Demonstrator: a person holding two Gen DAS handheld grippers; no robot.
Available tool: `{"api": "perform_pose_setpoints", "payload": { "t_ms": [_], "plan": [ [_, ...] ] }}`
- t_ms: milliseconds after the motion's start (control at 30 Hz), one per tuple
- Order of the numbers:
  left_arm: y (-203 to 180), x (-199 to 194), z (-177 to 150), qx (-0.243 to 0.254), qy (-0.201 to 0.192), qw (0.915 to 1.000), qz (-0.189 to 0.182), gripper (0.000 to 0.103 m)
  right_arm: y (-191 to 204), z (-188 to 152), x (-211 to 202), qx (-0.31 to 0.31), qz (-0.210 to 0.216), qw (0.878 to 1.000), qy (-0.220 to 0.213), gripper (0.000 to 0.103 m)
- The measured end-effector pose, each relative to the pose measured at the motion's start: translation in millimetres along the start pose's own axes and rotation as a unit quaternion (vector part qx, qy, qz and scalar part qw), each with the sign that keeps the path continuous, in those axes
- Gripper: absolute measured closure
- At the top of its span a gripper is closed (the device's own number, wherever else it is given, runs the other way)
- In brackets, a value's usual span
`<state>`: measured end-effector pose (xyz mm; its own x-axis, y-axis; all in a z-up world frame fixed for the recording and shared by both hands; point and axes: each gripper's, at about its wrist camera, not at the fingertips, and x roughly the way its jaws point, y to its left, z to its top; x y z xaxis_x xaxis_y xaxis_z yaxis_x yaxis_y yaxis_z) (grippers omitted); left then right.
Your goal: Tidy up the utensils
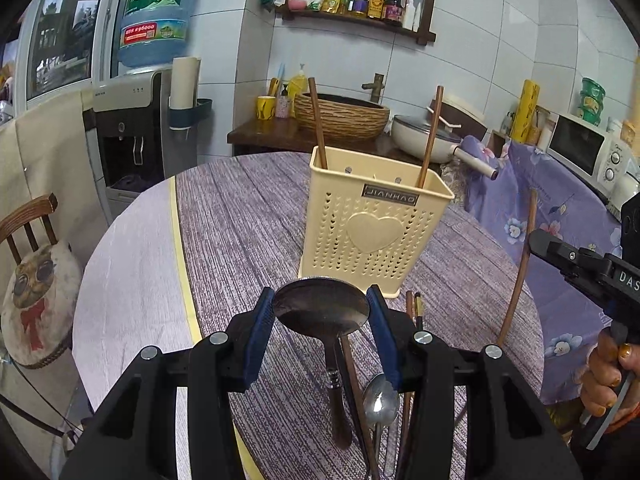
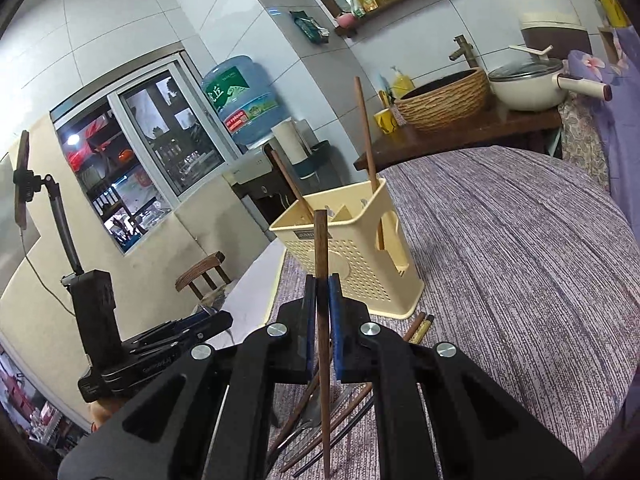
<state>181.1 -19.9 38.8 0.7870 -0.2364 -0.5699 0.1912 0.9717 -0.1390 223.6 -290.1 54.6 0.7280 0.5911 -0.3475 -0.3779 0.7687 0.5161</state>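
Observation:
My left gripper (image 1: 322, 314) is shut on the wide bowl of a dark metal ladle spoon (image 1: 320, 308), whose handle hangs down toward the table. A cream perforated utensil holder (image 1: 372, 228) stands just beyond it with two wooden chopsticks upright inside. My right gripper (image 2: 322, 292) is shut on a single wooden chopstick (image 2: 320, 248), held upright in front of the holder (image 2: 352, 268). From the left wrist view the right gripper (image 1: 538, 242) and its chopstick (image 1: 520, 276) are at the holder's right. A small steel spoon (image 1: 380, 400) and loose chopsticks (image 2: 308, 416) lie on the table below.
The round table (image 1: 248, 216) has a purple striped cloth, and its edge curves close on the left. A wooden chair (image 1: 32, 232) and a water dispenser (image 1: 132, 128) stand at left. A woven basin (image 1: 340, 114), a pot (image 1: 424, 136) and a microwave (image 1: 584, 152) sit behind.

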Motion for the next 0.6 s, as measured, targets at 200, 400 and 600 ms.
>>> {"api": "perform_pose_setpoints", "payload": {
  "t_ms": [200,400,600],
  "plan": [
    [-1,-3,8,0.004,-0.006,1.0,-0.006,0.057,14,10,-8,-0.025,0.007,1.0,-0.013,0.096],
    [0,-8,19,0.003,-0.013,0.9998,-0.015,0.057,24,22,-11,-0.043,0.011,0.999,-0.017,0.096],
    [4,-18,57,-0.004,-0.04,0.9985,-0.038,0.057,40,55,-20,-0.07,0.018,0.996,-0.052,0.096]
  ]
}}
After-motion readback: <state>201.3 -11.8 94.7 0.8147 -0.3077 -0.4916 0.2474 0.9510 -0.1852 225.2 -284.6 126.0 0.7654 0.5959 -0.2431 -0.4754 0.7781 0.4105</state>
